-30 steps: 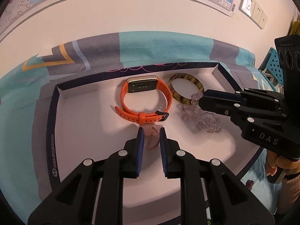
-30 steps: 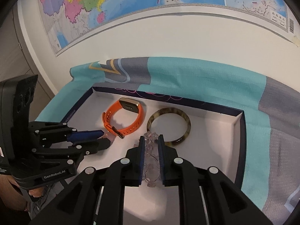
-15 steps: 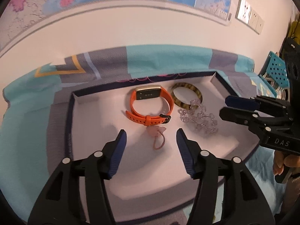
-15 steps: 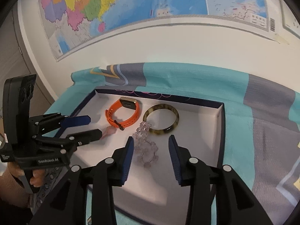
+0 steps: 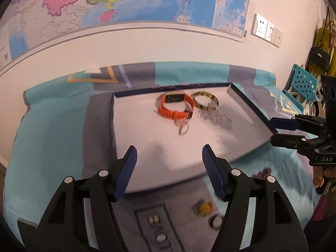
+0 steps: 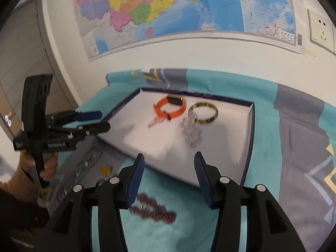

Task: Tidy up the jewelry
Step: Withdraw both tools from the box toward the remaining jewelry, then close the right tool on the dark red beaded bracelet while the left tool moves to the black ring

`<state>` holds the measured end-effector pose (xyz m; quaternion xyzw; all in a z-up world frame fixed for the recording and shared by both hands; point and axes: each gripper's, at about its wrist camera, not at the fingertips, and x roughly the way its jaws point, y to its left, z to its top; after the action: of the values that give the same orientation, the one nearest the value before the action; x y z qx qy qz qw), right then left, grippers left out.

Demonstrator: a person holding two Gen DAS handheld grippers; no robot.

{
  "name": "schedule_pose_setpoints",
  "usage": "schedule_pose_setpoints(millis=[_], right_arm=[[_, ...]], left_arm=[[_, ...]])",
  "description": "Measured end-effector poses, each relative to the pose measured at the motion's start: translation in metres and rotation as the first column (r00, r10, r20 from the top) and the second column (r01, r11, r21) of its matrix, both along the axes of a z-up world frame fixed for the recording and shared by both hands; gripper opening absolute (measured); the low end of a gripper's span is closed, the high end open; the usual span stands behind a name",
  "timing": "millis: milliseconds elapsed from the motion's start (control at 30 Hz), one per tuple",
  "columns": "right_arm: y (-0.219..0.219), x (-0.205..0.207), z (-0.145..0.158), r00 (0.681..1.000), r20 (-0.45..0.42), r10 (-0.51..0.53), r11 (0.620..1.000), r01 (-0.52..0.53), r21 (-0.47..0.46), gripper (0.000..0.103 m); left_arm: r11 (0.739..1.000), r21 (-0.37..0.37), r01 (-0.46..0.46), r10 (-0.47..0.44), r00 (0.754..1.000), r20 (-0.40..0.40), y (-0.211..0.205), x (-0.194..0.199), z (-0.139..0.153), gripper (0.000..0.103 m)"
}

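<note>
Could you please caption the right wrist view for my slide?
Open right claw above the tray's near edge; inside lie an orange watch, a bangle and a bead bracelet.

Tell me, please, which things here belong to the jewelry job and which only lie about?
Job: tray, orange watch band, tortoiseshell bangle, clear bead bracelet, small pink ring, dark red bead bracelet.
Lying about: wall map, wall sockets, blue basket.
</note>
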<state>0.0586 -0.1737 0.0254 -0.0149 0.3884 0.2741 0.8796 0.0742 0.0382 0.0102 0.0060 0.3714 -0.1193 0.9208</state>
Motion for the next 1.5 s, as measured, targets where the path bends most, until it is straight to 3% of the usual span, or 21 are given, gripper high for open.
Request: schedule_pose_setpoints(millis=[333,500,600,800,967,1233,1500], right_arm=[[0.006,-0.029,-0.036,0.997,-0.081,0.02,0.997,-0.026,-0.079,0.049],[0.009,-0.034,-0.048,0.996,-0.093,0.008,0.992,-0.02,-0.123,0.048],[0.015,-0.036,-0.05,0.998,-0.069,0.012,0.986,-0.023,-0.168,0.043],[0.018,-0.038,-0.049,0.997,-0.076,0.031,0.988,-0.042,-0.147,0.016],[0.017,-0.038,-0.045,0.997,-0.075,0.021,0.993,-0.03,-0.116,0.007],[0.021,-0.038,-0.023,0.998,-0.04,0.044,0.999,-0.045,-0.026,0.007],[0.022,-0.038,-0.005,0.999,-0.01,0.053,0.998,-0.053,0.035,0.007]], left_arm=[[1.0,-0.002,0.013,-0.013,1.0,-0.023,0.006,-0.036,-0.015,0.064],[1.0,-0.016,0.021,-0.021,0.999,-0.039,0.005,-0.043,-0.021,0.064],[1.0,-0.022,0.018,-0.019,0.998,-0.054,0.004,-0.043,-0.024,0.064],[0.999,-0.027,0.024,-0.026,0.998,-0.057,0.002,-0.049,-0.026,0.065],[0.999,-0.013,0.044,-0.045,0.997,-0.06,-0.001,-0.054,-0.028,0.065],[0.994,0.004,0.11,-0.109,0.991,-0.08,-0.012,-0.059,-0.035,0.064],[0.99,0.0,0.141,-0.141,0.985,-0.104,-0.024,-0.055,-0.042,0.051]])
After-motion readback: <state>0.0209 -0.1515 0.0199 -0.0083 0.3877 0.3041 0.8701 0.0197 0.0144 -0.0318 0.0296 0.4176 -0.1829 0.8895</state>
